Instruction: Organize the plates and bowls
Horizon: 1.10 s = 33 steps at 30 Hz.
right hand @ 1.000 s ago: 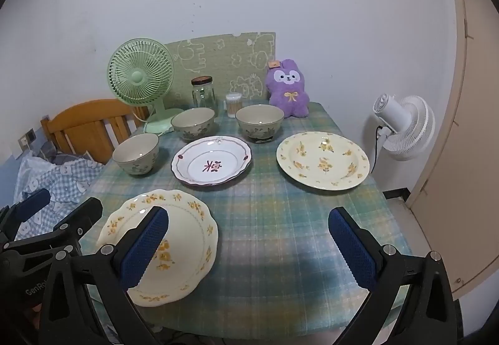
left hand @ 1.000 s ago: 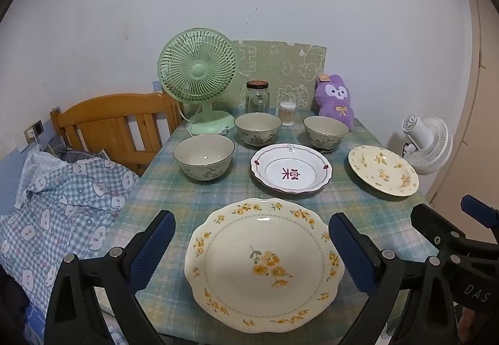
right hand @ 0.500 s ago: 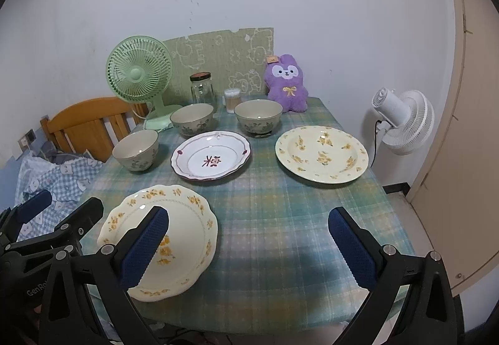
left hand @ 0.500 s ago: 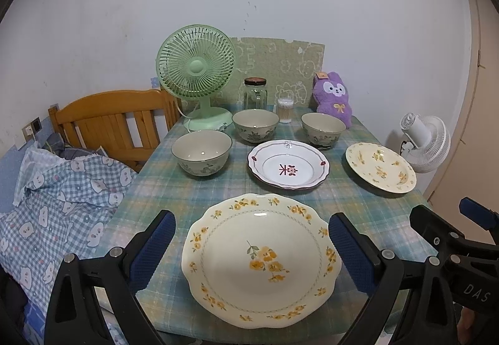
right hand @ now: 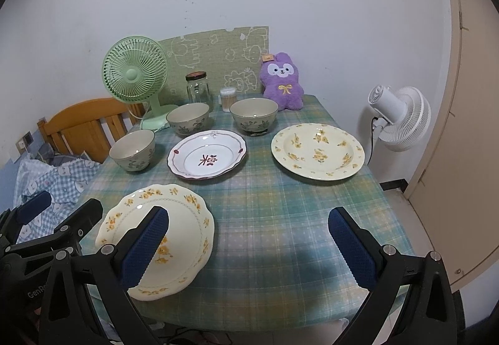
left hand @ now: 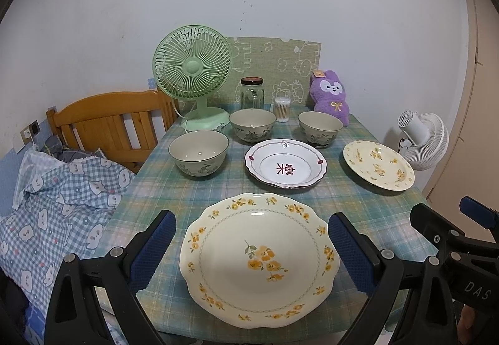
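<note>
A scalloped cream plate with yellow flowers (left hand: 259, 257) (right hand: 184, 229) lies at the table's near edge. Behind it is a white plate with a red rim (left hand: 285, 162) (right hand: 207, 154). A round cream flowered plate (left hand: 378, 164) (right hand: 317, 151) lies at the right. Three floral bowls stand behind: left (left hand: 199, 152) (right hand: 132, 150), middle (left hand: 252, 125) (right hand: 188, 119), right (left hand: 320, 128) (right hand: 254, 115). My left gripper (left hand: 251, 246) is open, its jaws straddling the scalloped plate above it. My right gripper (right hand: 248, 246) is open and empty over bare tablecloth.
A green desk fan (left hand: 193, 73), a glass jar (left hand: 252, 92), a cotton swab tub (left hand: 282, 109) and a purple plush rabbit (left hand: 329, 97) line the back edge. A wooden chair (left hand: 109, 123) and checked bedding (left hand: 56, 198) are left. A white floor fan (right hand: 397, 117) stands right.
Both grippers have pulled back and risen slightly, so the table looks a little farther and lower. Nothing on the table has moved. Both stay open.
</note>
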Motion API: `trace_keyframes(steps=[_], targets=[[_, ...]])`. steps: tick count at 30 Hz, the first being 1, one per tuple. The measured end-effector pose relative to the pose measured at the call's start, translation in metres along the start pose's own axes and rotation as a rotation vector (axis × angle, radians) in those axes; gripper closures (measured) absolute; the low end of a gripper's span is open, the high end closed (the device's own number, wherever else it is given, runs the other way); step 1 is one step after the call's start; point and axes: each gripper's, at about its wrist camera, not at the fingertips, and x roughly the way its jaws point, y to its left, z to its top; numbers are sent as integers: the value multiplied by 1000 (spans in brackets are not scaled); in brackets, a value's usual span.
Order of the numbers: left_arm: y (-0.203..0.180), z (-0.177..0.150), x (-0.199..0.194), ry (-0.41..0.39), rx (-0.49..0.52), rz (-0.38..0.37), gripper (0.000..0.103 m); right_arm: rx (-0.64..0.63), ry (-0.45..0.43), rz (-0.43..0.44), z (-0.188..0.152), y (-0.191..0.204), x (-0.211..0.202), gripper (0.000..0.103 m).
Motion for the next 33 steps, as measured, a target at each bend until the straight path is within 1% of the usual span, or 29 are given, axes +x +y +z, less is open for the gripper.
trace_keyframes(steps=[33], targets=[[4,-1,-4,-9,-4,9,7,-14,-2,6,1,3,0,0]])
